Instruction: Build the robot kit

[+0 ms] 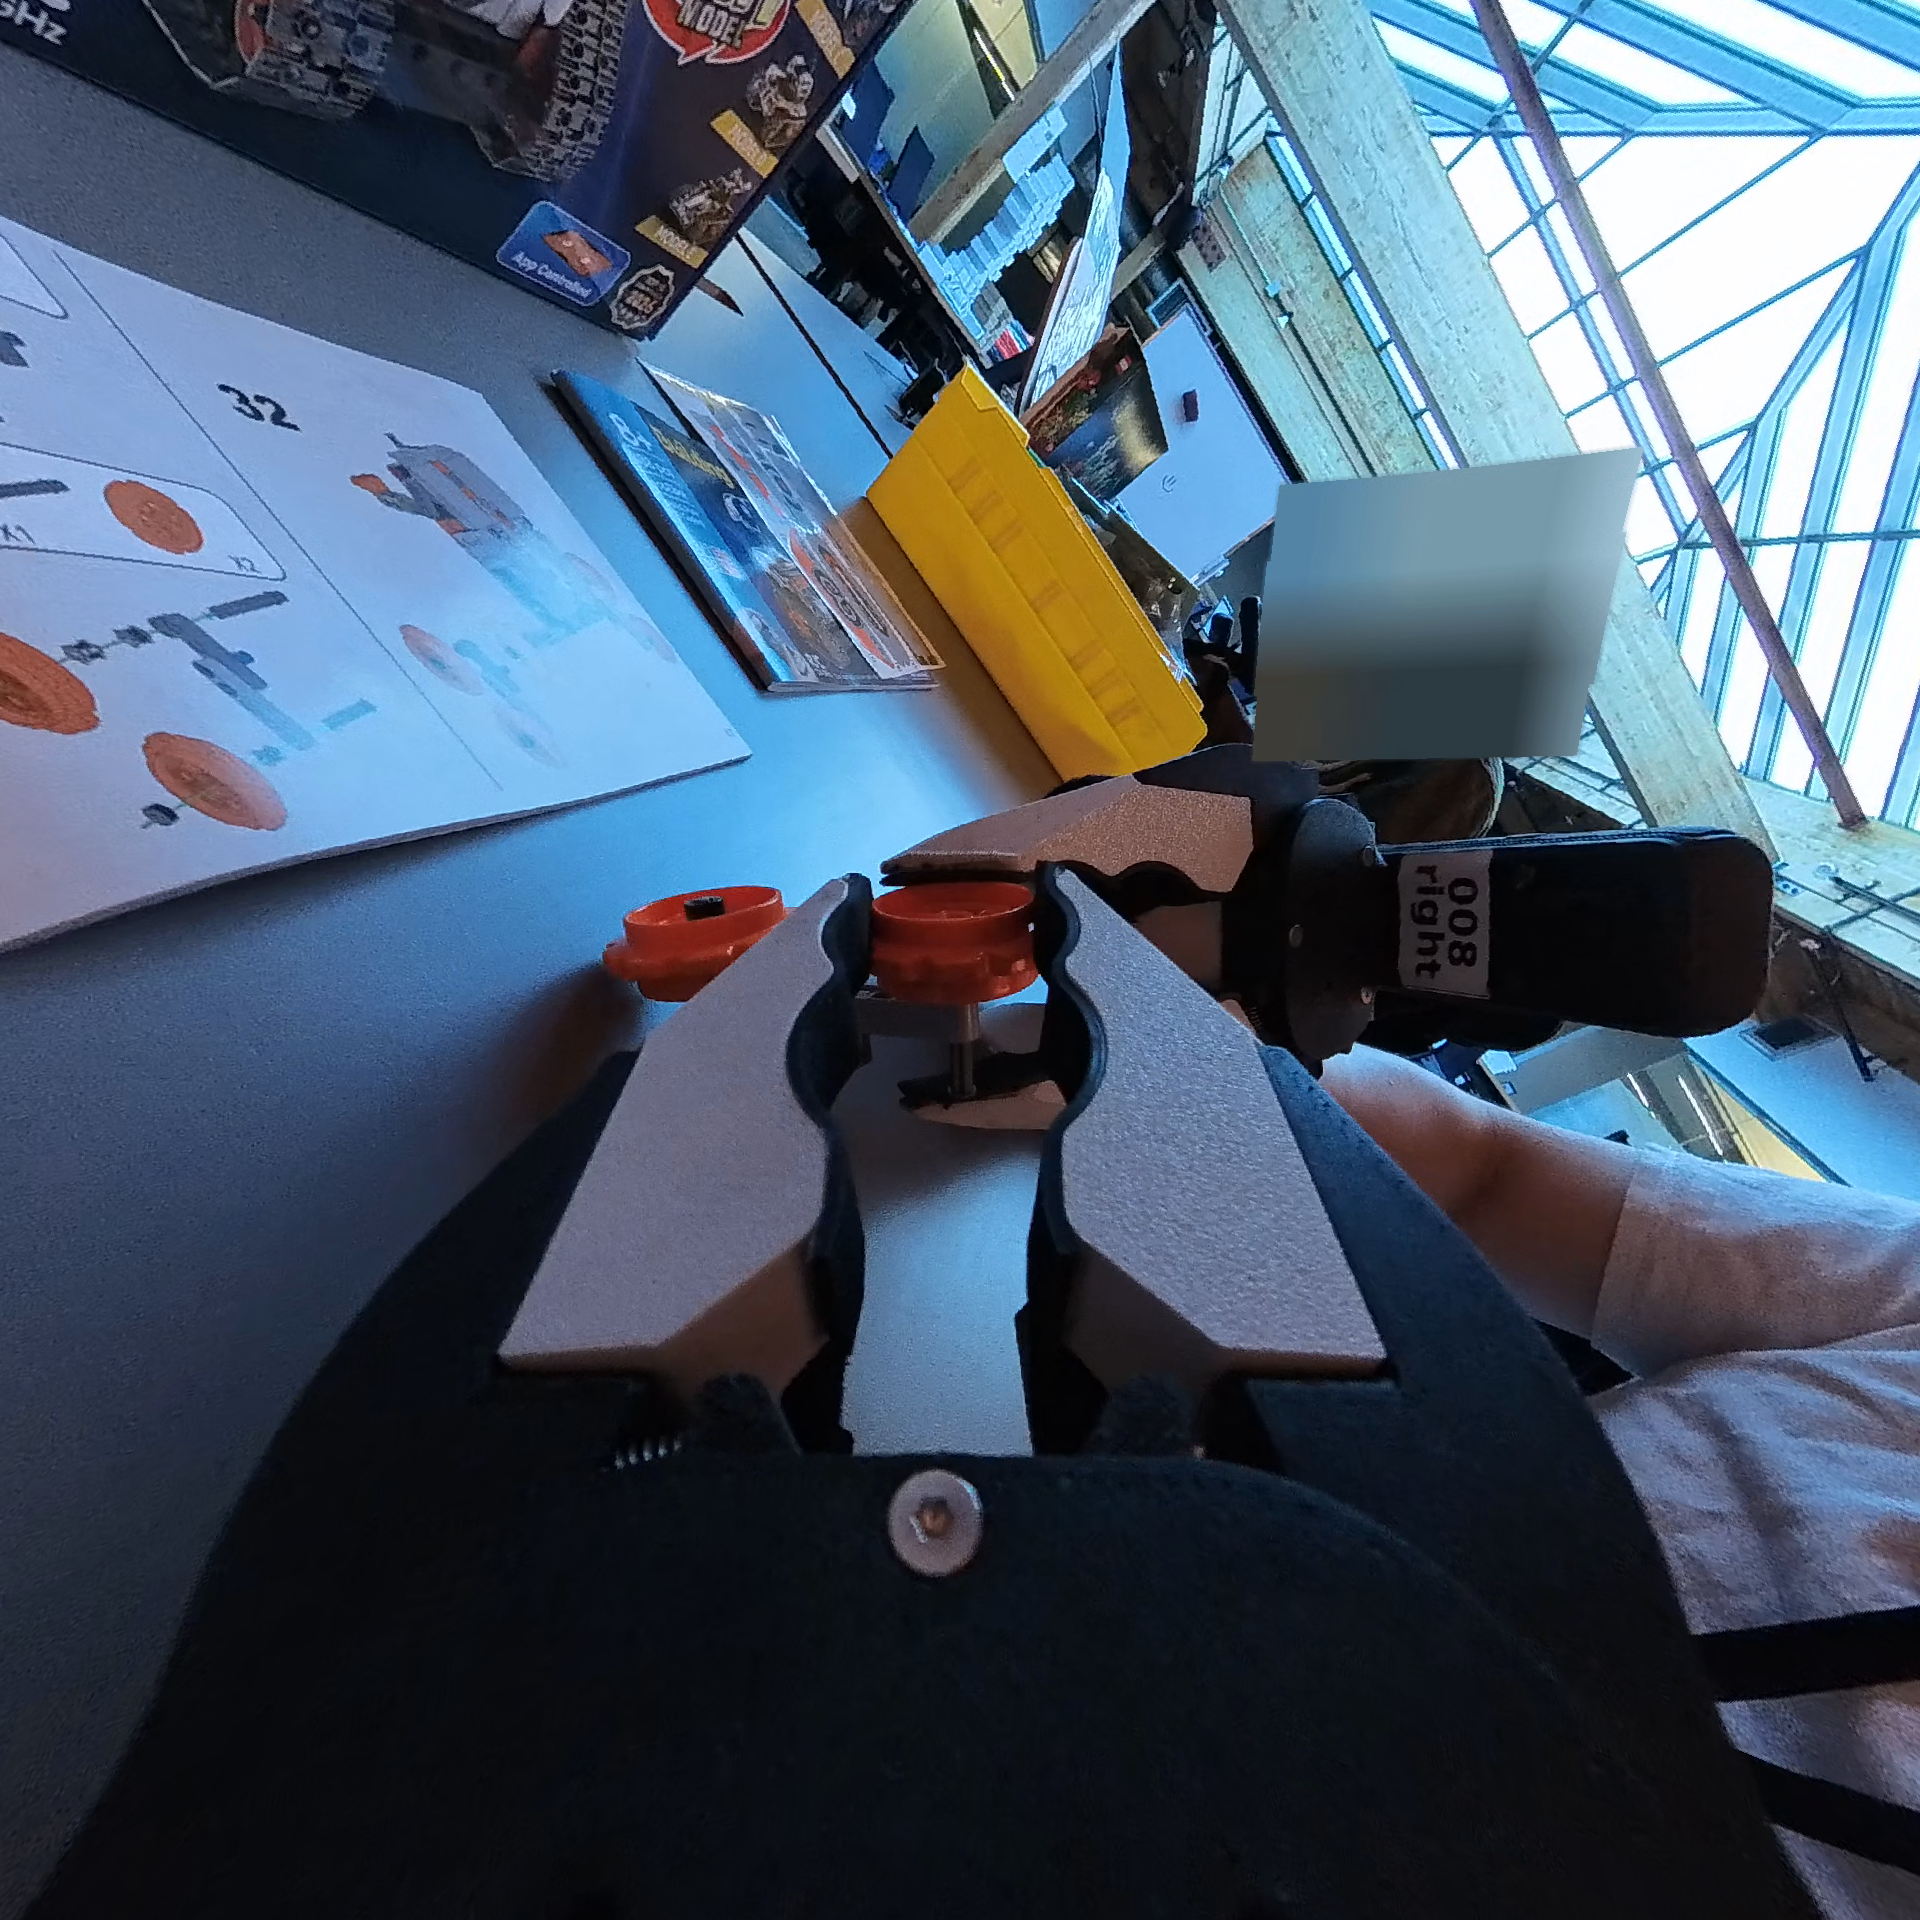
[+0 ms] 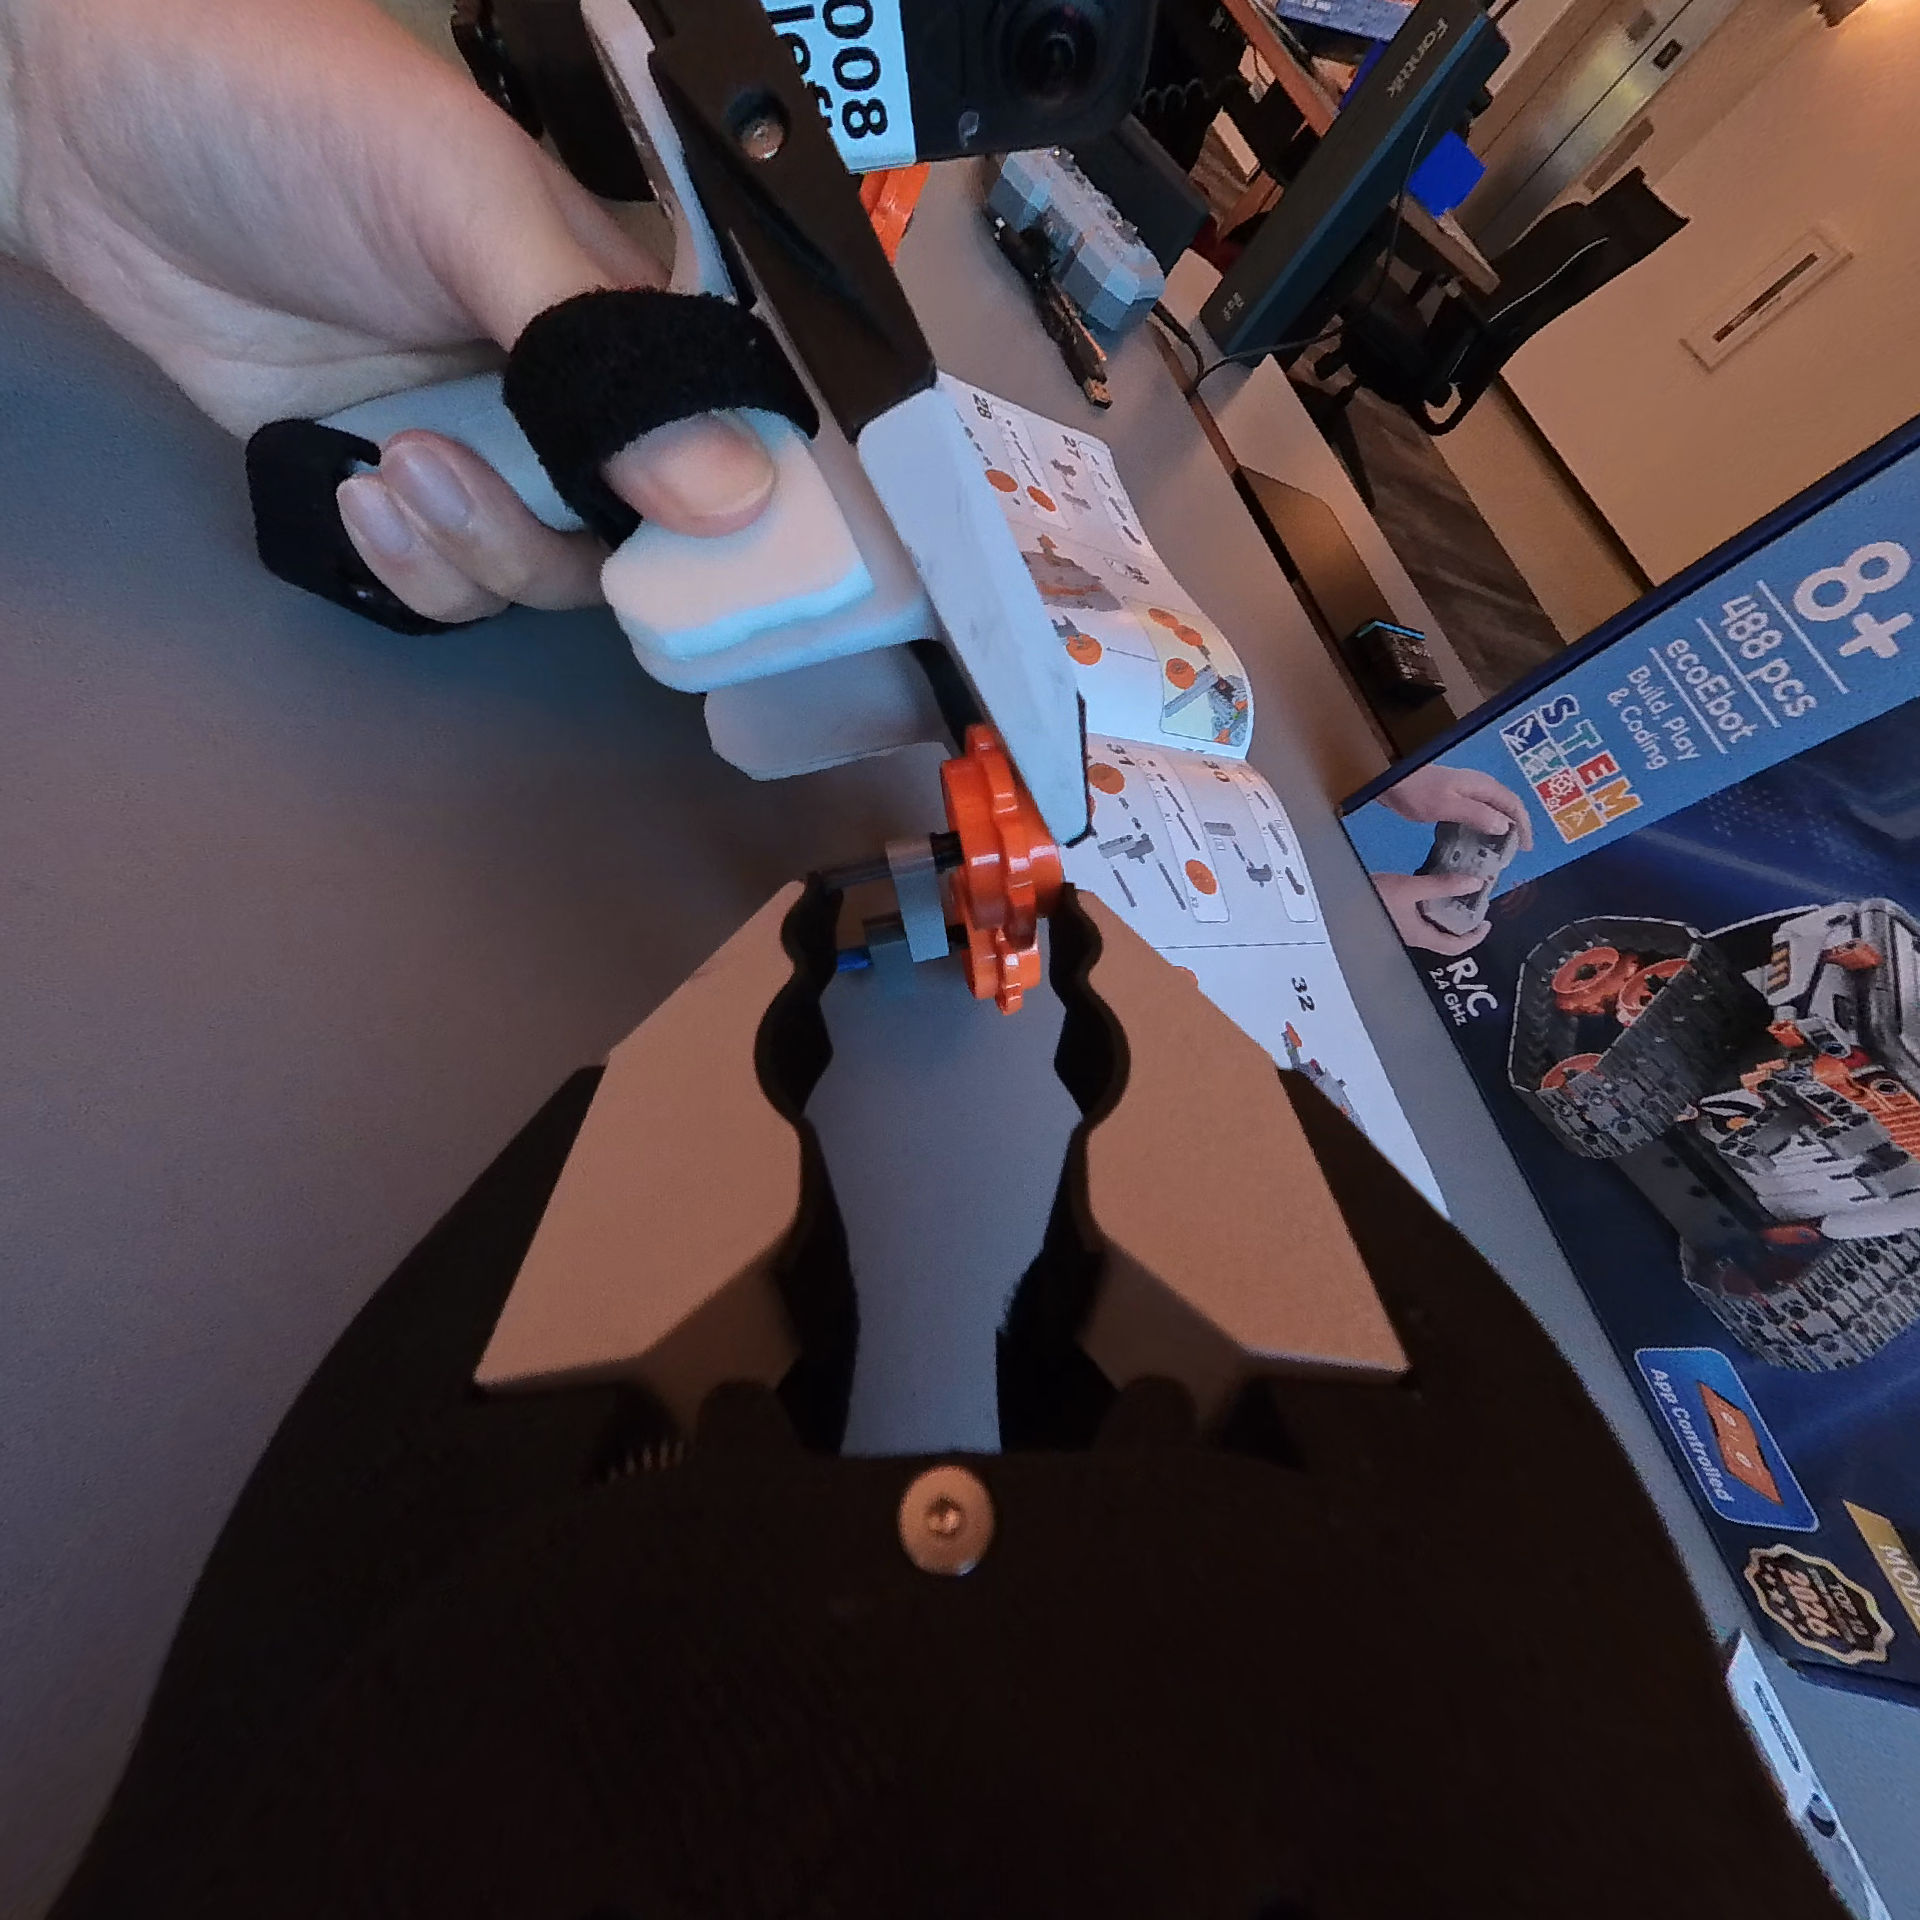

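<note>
We see both grippers meeting over a small assembly held above the grey table [image 1: 260, 1091]. The left gripper [image 1: 951, 904] clasps an orange toothed wheel [image 1: 954, 940] between its fingertips. In the right wrist view the same orange toothed wheel [image 2: 997, 883] sits on a dark axle [image 2: 862, 883] that also passes through a small grey beam [image 2: 920, 904], with a blue pin tip just below.

The right gripper [image 2: 935, 925] has its jaws parted around this assembly. One tip is at the end of the axle and the other is against the face of the wheel, and we cannot tell whether they press on it or only bracket it. In the left wrist view the right gripper [image 1: 956, 868] comes in from the right, with one grey finger lying over the top of the wheel.

Just to the left of the held wheel, a second orange wheel [image 1: 696, 935] lies flat on the table with a black peg in its hub. Farther left lies an open instruction booklet [image 1: 312, 623] with assembly drawings. Beyond it are a closed booklet [image 1: 748, 540] and a yellow bin [image 1: 1029, 592], and at the far edge lies a blue toy box [image 1: 468, 125]. In the right wrist view the blue toy box [image 2: 1662, 1039] stands on the right, and a person's hand [image 2: 312, 260] grips the left gripper's handle through black straps.
</note>
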